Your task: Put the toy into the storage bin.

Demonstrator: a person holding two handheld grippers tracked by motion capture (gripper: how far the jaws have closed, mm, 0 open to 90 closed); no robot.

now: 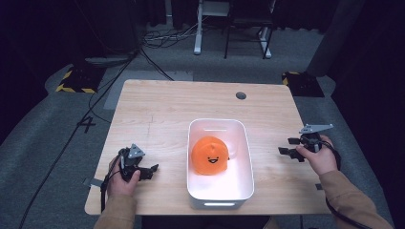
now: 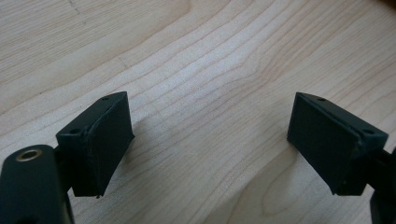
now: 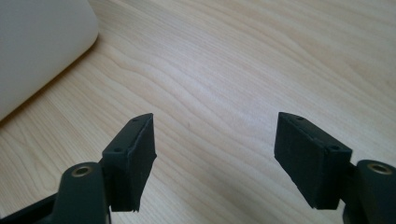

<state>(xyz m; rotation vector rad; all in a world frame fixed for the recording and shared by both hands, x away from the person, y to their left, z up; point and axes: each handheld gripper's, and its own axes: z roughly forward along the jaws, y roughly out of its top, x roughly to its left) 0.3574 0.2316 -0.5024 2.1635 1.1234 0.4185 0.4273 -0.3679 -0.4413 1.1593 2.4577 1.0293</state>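
Observation:
An orange plush toy (image 1: 209, 156) with a smiling face lies inside a white rectangular bin (image 1: 199, 198) at the middle of the wooden table (image 1: 167, 105). My left gripper (image 1: 152, 171) rests low over the table to the left of the bin, jaws wide apart with nothing between them; bare wood shows between its pads (image 2: 100, 144). My right gripper (image 1: 287, 146) is held to the right of the bin, pointing toward it, jaws also wide apart and empty. A corner of the bin (image 3: 42, 46) lies at the upper left of the right gripper view.
A round grey grommet (image 1: 241, 95) sits in the table's far right part. Past the far edge the floor holds cables (image 1: 162, 38), a desk frame's legs (image 1: 198, 47) and yellow-black striped bases (image 1: 76, 81).

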